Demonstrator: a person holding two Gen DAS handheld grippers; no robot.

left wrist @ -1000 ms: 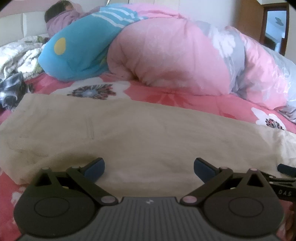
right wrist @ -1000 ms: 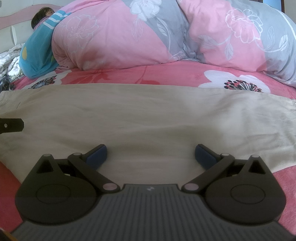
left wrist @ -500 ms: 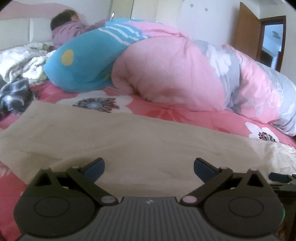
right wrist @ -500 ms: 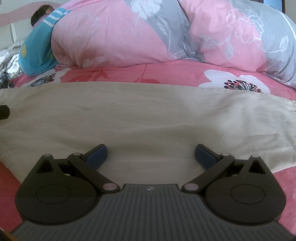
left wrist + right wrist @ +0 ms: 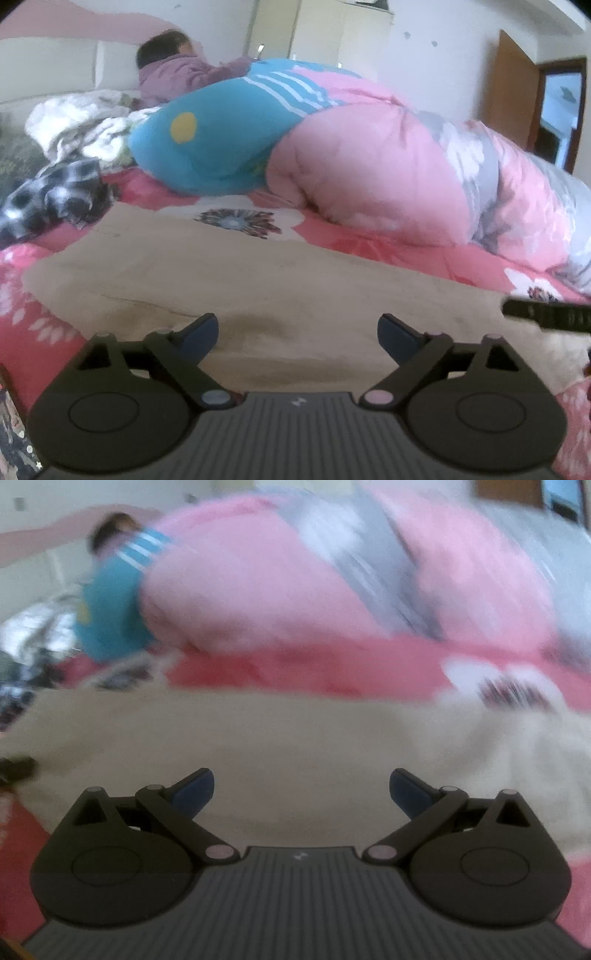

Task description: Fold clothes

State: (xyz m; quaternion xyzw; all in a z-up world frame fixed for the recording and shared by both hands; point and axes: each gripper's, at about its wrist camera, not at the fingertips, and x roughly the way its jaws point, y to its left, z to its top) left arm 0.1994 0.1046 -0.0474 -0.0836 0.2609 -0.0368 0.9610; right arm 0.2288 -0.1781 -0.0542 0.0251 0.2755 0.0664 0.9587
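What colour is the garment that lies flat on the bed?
Plain beige garment; it shows best in the left wrist view.

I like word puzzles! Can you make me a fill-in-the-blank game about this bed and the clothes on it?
1. The big garment spread flat on the bed is ____ in colour.
2. The round spot on the blue pillow is ____.
3. The bedsheet under the garment is red with a ____ pattern.
4. The jaws of the left hand-held gripper stand ____, with nothing pinched between them.

Missing words: beige; yellow; flower; open
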